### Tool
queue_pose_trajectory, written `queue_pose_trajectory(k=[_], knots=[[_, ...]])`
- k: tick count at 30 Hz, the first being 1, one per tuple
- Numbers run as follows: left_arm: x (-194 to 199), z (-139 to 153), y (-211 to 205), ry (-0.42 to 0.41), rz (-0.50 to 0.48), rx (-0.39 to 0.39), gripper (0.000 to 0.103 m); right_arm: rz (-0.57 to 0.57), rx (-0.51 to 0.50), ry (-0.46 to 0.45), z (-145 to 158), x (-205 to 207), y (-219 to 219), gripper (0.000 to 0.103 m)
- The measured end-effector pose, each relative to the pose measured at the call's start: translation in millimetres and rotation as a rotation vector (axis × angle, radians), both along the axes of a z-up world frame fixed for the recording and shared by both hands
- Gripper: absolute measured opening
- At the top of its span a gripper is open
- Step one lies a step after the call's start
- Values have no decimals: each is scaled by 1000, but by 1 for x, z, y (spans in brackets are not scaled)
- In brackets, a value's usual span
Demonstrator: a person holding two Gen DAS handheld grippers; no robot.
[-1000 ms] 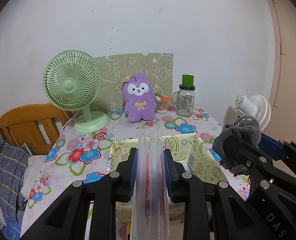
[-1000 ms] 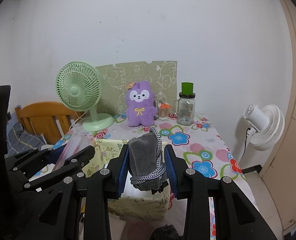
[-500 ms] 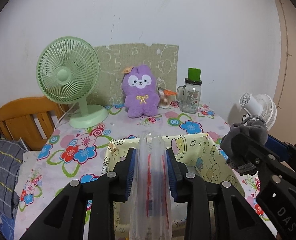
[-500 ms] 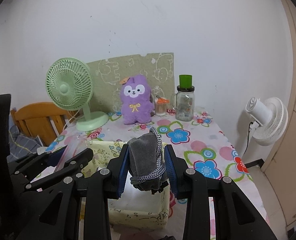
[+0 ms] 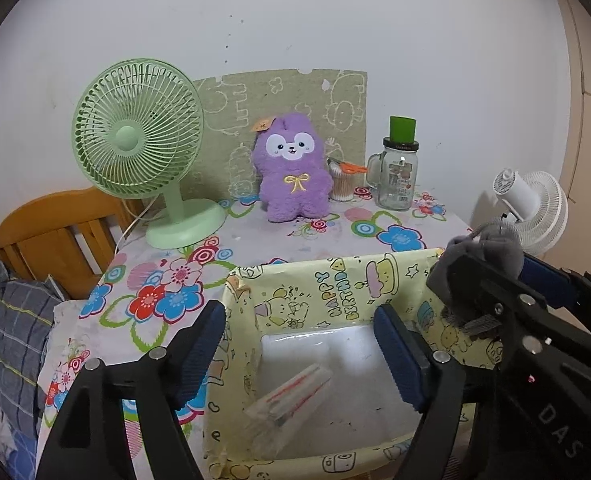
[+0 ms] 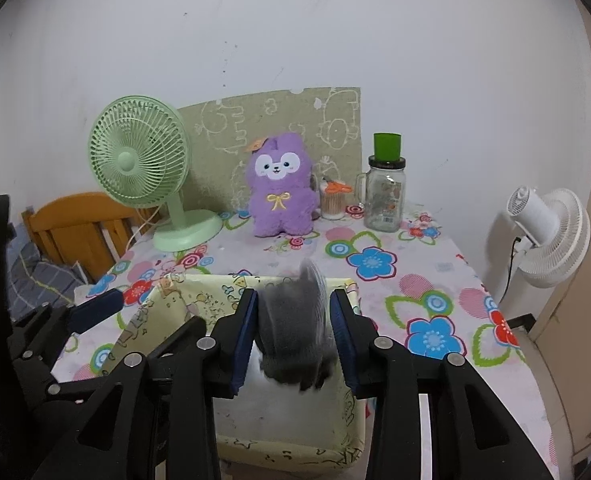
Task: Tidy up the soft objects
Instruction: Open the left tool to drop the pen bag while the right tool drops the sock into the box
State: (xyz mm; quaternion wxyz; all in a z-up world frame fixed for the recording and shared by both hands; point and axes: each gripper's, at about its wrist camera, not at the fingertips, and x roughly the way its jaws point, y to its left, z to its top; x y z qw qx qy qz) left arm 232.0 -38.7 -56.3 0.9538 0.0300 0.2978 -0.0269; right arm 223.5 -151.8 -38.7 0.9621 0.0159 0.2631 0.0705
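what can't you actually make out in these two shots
- Grey fabric item, right wrist view: motion-blurred between the opening right gripper pads; grip or release unclear.
- Same item, left wrist view: mostly hidden behind the right gripper's black body.
- Clear plastic packet in the yellow box, left wrist view: contents too small to read.
- Box floor, right wrist view: covered by grippers and fabric.
- Glass jar label: too small.

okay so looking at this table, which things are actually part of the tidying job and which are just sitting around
Part of the job:
- yellow box
- clear packet lying inside it
- grey pouch between the opening right gripper fingers
- left gripper, opening, nothing in it

Just lying about:
- green fan
- purple plush
- glass jar
- white fan
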Motion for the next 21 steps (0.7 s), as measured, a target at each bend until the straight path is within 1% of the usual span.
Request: queue_pose_trajectory(k=[1,2,4,7,10,12,14,16,18,21], knots=[[0,0,1,-3,7,1,79,-5,-5,-3,-1,0,1,54],[0,-1,2,-2,14,3,80,-11,-11,-10,-1,0,2,67],[0,-2,4,3,18,1,80,-18,-16,-28,-1,-1,3,77],[-1,-2,4,5,17,4,84,-24,-26,-24,-1,-2,3,84],[-5,-1,3,0,25,11,89,-25,-24,-24,1,-4,2,86],[-8,0,3,-5,25,6,92,-28,-26,-26,2,-7,2,90],[-11,1,3,-5,21,0,94,-36,-37,-39,5,-11,3,95],[-15,3,3,-6,16,-6,95,-39,-50,-60,7,-17,4,97],[-19,4,4,-8,12,-11,101,-37,-51,-64,10,-21,4,98],[-27,8,4,-21,13,-5,103,-34,-46,-68,13,-29,4,98]])
